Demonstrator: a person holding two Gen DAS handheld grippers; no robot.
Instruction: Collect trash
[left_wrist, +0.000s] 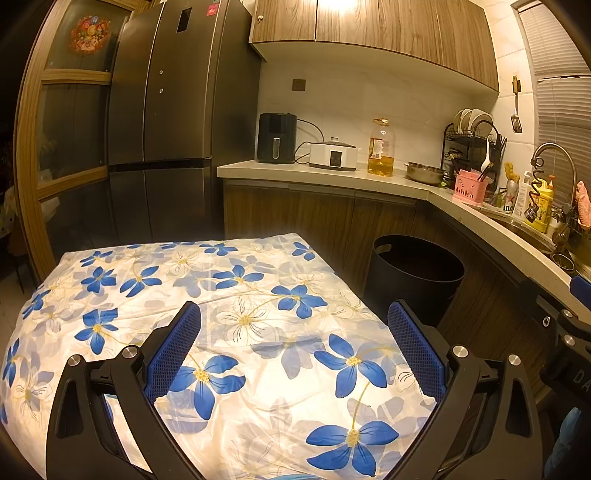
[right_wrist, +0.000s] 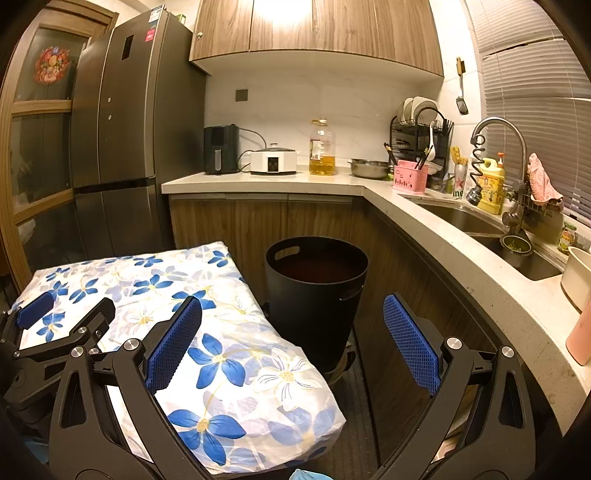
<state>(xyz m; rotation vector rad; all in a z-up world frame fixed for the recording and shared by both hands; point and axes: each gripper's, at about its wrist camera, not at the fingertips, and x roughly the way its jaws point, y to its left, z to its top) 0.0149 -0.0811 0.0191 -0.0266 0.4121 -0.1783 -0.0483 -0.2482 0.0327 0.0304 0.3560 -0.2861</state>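
Note:
A black round bin (right_wrist: 316, 295) with cut-out handles stands on the floor between the table and the counter cabinets; it also appears at the right of the left wrist view as the bin (left_wrist: 413, 273). Its inside is dark and I cannot make out any contents. My left gripper (left_wrist: 295, 310) hovers open over the table's blue-flowered cloth (left_wrist: 240, 295), nothing between its blue pads. My right gripper (right_wrist: 291, 301) is open too, straddling the table's right corner and the bin. No loose trash shows on the cloth.
The L-shaped counter (right_wrist: 399, 199) carries an air fryer (right_wrist: 220, 149), a cooker, an oil bottle (right_wrist: 322, 147), a dish rack and a sink (right_wrist: 480, 221). A tall fridge (right_wrist: 122, 129) stands behind the table. The left gripper (right_wrist: 68, 314) sits at the left of the right wrist view.

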